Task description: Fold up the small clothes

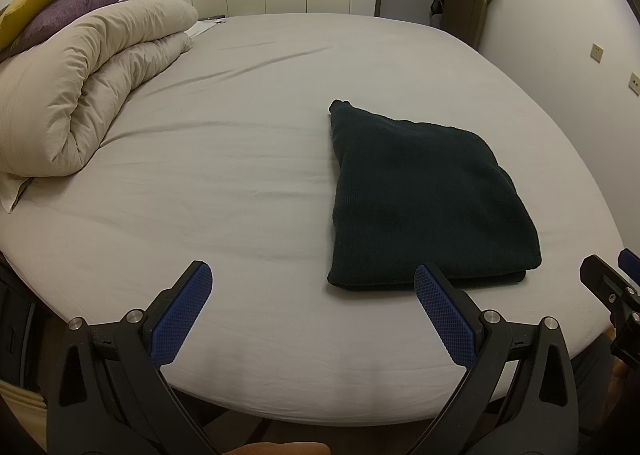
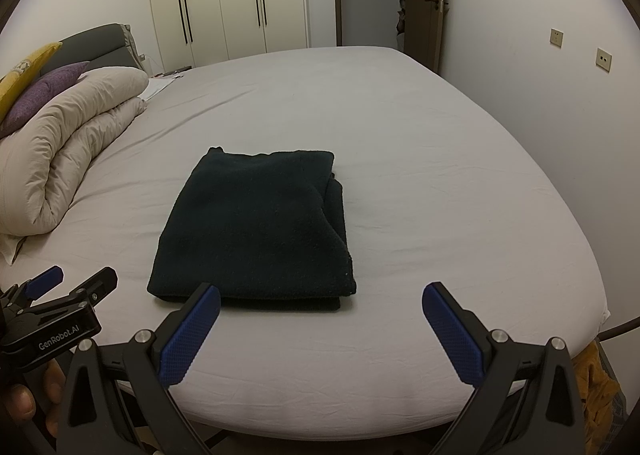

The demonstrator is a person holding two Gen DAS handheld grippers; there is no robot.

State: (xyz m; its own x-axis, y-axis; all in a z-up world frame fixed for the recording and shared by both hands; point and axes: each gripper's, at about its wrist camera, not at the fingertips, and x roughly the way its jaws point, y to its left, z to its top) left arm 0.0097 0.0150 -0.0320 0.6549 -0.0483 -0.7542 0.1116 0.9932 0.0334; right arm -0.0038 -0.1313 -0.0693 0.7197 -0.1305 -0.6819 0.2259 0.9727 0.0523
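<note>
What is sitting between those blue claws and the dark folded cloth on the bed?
Nothing visible. Only bare sheet lies between the open right gripper and the folded dark garment. The open left gripper has the same clear run. The rolled duvet sits well off to the side.

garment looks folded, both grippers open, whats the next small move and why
Probably pull both grippers back and leave it. The dark garment lies as a flat, layered rectangle on the bed. The left gripper and right gripper hang open near its front edge, holding nothing. Its right-side layers look slightly uneven.
</note>
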